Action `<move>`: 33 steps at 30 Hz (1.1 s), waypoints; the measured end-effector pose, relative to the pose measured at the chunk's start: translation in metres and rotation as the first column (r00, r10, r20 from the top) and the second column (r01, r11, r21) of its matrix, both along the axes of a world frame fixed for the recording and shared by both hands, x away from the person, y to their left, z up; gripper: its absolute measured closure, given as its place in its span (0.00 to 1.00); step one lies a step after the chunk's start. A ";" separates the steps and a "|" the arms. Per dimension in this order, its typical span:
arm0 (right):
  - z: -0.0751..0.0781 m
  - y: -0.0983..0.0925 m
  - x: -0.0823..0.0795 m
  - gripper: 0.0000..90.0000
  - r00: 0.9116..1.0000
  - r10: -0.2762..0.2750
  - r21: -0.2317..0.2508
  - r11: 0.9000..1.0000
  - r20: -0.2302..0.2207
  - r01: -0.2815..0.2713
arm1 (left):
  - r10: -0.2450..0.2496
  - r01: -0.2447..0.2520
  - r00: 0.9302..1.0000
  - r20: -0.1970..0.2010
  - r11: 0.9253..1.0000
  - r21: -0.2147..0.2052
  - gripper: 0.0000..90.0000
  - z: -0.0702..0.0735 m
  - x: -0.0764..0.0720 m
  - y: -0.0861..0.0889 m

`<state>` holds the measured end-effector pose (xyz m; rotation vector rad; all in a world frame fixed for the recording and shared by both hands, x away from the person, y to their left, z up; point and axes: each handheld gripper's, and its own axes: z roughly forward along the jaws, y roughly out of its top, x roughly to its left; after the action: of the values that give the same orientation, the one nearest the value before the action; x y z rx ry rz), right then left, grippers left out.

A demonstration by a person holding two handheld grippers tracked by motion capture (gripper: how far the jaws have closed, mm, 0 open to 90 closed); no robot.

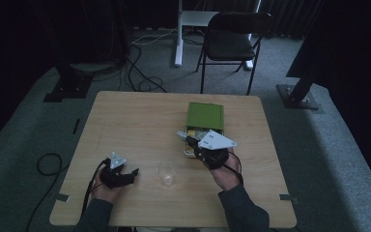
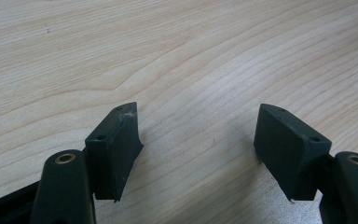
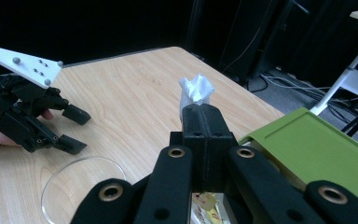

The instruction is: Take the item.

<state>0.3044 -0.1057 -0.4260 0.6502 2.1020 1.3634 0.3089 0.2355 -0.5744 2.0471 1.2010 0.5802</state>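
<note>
Up close, right gripper (image 3: 200, 112) pinching white wrapper (image 3: 196, 89), left gripper (image 2: 198, 140) spread above table (image 2: 177, 56).

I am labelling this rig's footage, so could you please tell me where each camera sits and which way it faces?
High view: above the person's side, looking forward and down on the table; both forearms, left gripper and right gripper show.
Left gripper view: rides that gripper, facing bare tabletop between open jaws.
Right gripper view: rides that gripper, facing across the table; jaws shut on a white packet.
Shared: high and right gripper views both show the glass and green box.
</note>
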 end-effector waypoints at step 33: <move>0.007 0.018 -0.014 1.00 0.997 0.070 0.003 0.998 0.016 -0.070 | -0.002 0.002 1.000 -0.002 1.000 0.003 0.36 0.000 0.000 0.000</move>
<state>0.2908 -0.0875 -0.4189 0.5697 2.1282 1.4054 0.3088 0.2357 -0.5742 2.0515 1.2000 0.5788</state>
